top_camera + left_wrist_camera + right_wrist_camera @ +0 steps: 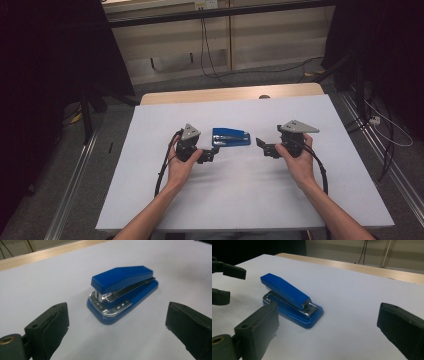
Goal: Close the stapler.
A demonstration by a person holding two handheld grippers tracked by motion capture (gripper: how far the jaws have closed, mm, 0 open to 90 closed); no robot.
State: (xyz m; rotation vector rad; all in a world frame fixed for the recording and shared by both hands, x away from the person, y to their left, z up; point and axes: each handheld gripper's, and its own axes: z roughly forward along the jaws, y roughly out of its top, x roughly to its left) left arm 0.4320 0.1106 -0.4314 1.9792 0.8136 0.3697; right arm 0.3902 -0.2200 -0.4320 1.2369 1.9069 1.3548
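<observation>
Now the blue stapler point(231, 136) lies flat on the white table point(250, 200), a little far of the middle, between the two grippers and touching neither. Just beside its left end the left gripper point(212, 152) is held with the jaws spread wide and nothing between them. On the right side the right gripper point(262, 145) stands a bit more apart from the stapler, also with wide, empty jaws. Both grippers point inward at the stapler.
</observation>
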